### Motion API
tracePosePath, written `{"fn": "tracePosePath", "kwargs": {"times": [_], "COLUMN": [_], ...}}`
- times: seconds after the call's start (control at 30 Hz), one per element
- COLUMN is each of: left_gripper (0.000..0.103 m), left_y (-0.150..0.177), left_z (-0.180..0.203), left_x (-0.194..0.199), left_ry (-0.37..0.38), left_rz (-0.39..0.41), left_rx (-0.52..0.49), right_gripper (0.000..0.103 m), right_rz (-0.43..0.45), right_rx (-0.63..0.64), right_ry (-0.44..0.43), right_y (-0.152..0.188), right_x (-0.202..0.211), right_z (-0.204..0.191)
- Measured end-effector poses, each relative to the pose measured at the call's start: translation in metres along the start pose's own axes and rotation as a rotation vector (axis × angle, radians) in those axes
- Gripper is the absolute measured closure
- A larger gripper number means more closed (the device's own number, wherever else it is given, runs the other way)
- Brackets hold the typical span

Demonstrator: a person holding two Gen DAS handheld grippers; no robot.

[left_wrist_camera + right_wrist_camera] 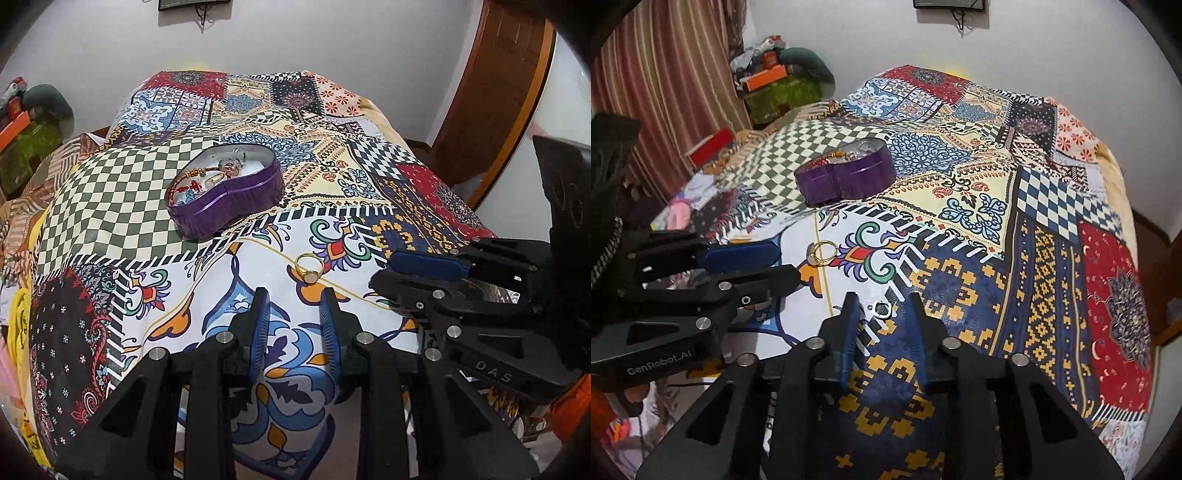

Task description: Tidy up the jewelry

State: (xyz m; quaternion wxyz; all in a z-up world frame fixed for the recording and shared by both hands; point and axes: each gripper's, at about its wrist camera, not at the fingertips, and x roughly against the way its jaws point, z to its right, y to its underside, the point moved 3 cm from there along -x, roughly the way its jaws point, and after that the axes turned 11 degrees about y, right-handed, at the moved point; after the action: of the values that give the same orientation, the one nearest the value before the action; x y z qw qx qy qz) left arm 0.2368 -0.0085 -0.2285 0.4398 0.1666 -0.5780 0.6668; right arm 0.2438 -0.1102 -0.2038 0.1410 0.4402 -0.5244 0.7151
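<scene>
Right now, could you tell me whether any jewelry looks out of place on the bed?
Yes. A gold ring lies loose on the patterned bedspread, outside the purple tin that holds the other jewelry. A small silver ring also sits on the cloth, just ahead of the right tool. Nothing looks damaged.

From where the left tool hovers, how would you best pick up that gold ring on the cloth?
Pinch the gold ring across its thin band, coming from above. It lies flat on the bedspread, stone toward the left tool, so the open fingers can straddle the hoop; the rounded stone would probably slip.
</scene>
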Motion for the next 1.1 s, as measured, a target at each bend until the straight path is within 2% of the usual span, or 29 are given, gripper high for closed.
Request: {"fn": "tracePosePath", "kwargs": {"times": [0.03, 0.17, 0.43, 0.5, 0.57, 0.63, 0.8, 0.83, 0.87, 1.1], "left_gripper": [0.075, 0.075, 0.076, 0.080, 0.093, 0.096, 0.096, 0.098, 0.103, 0.103], "left_y": [0.000, -0.001, -0.009, -0.010, -0.011, -0.011, -0.009, -0.008, -0.008, -0.008], "left_z": [0.000, 0.000, 0.002, 0.006, 0.007, 0.007, 0.011, 0.012, 0.012, 0.005], "left_x": [0.000, -0.003, -0.012, -0.016, -0.018, -0.018, -0.014, -0.013, -0.011, 0.006], "left_ry": [-0.001, 0.007, -0.004, -0.021, -0.017, -0.012, -0.017, -0.015, -0.010, 0.001], "left_rz": [-0.001, -0.003, -0.002, -0.003, -0.001, 0.003, 0.007, 0.008, 0.010, 0.036], "left_rx": [-0.003, -0.004, -0.017, -0.037, -0.037, -0.027, -0.043, -0.042, -0.038, -0.004], "right_gripper": [0.093, 0.094, 0.094, 0.094, 0.094, 0.094, 0.094, 0.094, 0.094, 0.094], "right_rz": [0.000, 0.012, 0.019, 0.026, 0.034, 0.037, 0.045, 0.049, 0.054, 0.101], "right_rx": [0.007, 0.021, -0.051, -0.060, -0.064, -0.069, -0.073, -0.073, -0.075, -0.079], "right_ry": [-0.002, 0.005, -0.027, -0.023, -0.014, -0.012, -0.006, -0.004, -0.001, 0.016], "right_y": [0.000, 0.000, -0.001, -0.002, -0.002, -0.002, -0.006, -0.007, -0.009, -0.023], "right_x": [0.000, 0.000, 0.003, 0.005, 0.006, 0.008, 0.012, 0.013, 0.015, 0.030], "right_z": [-0.001, -0.002, 0.014, 0.016, 0.018, 0.019, 0.022, 0.023, 0.023, 0.023]}}
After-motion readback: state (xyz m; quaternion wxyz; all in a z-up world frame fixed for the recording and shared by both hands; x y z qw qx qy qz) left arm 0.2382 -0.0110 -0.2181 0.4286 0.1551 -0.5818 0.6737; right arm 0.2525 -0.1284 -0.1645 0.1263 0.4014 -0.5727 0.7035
